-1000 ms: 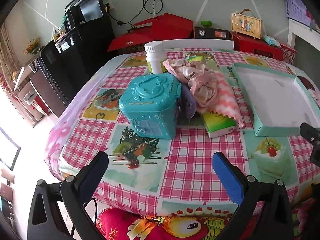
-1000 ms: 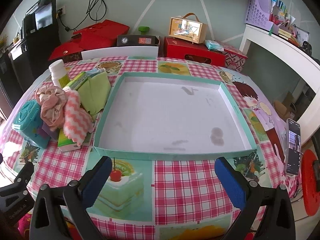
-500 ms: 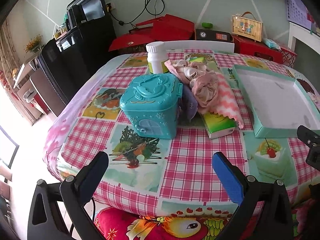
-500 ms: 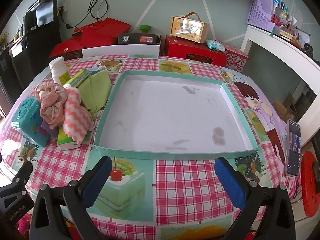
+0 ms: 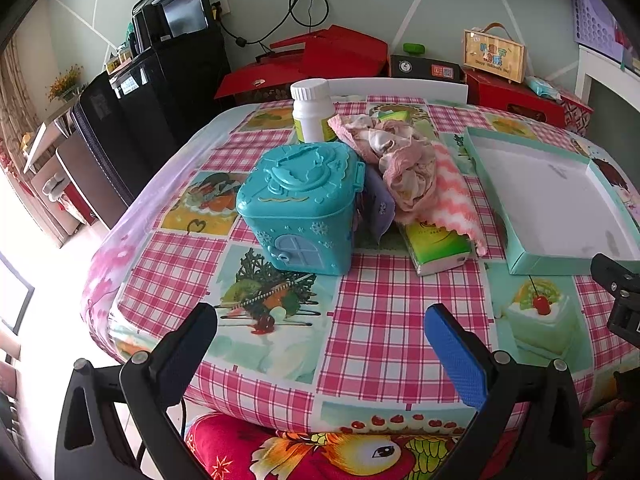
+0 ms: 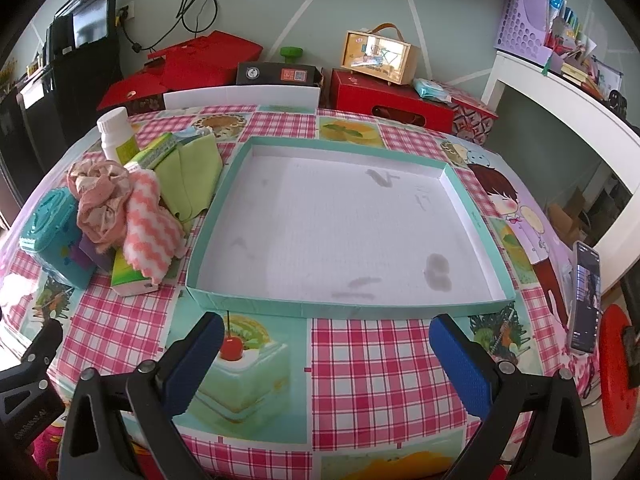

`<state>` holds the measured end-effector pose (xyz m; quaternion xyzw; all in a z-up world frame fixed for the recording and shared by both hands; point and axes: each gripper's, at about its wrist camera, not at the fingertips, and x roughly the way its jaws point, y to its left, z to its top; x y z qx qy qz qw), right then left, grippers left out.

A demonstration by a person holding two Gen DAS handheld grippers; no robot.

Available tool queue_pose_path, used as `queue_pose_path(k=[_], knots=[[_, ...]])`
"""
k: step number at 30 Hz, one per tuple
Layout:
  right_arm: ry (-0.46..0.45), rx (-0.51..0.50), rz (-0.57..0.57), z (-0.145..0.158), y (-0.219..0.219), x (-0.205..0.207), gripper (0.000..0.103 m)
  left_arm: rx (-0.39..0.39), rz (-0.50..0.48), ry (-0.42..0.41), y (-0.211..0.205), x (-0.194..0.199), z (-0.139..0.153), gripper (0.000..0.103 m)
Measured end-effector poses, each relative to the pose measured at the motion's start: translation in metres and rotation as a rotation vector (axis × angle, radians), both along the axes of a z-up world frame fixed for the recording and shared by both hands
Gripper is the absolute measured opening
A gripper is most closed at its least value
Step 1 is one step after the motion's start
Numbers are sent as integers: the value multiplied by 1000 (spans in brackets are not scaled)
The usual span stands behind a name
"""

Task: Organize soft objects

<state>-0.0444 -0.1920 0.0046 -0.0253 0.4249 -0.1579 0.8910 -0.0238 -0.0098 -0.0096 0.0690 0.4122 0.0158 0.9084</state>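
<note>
Both grippers, left gripper (image 5: 320, 330) and right gripper (image 6: 326, 340), hang wide and empty. Crumpled pink cloth (image 5: 400, 160) sits atop the pile beside the shallow teal tray (image 6: 208, 294); best pinch it from its top.

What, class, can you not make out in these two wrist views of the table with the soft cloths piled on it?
- Purple item, left wrist view: mostly hidden between the teal plastic house-shaped box and the crumpled pink cloth.
- Green tissue pack, both views: top covered by the pink-and-white zigzag towel.
- Label on the white plastic bottle: too small to read.
- Smartphone, right wrist view: screen steeply angled, content illegible.
</note>
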Motion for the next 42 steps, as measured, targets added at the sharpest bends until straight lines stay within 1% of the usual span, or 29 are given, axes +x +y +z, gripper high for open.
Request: queue_pose_path(k=[24,27,29,33,37,39,42], knots=[[4,-4,1,0,1,1,103,-11,-5,11,2,0,-4,103],[-8,-1,3,1,2,0,103,-21,-7,0,3,-2,-2,103],[-28,11,13,4,2,-4,103,-50,-22,-9,5,-3,2,103],[-58,57,35,10,-1,-7,103,-165,-94,-13,11,-6,14,103],[-69,99,58,17,-2,-5,103,-178,-145,-4,9,-1,27,103],[-69,103,92,23,3,-2,103,-189,-149,1,10,5,35,103],[-76,105,148,31,14,7,103,-232,-142,1,18,20,49,103]])
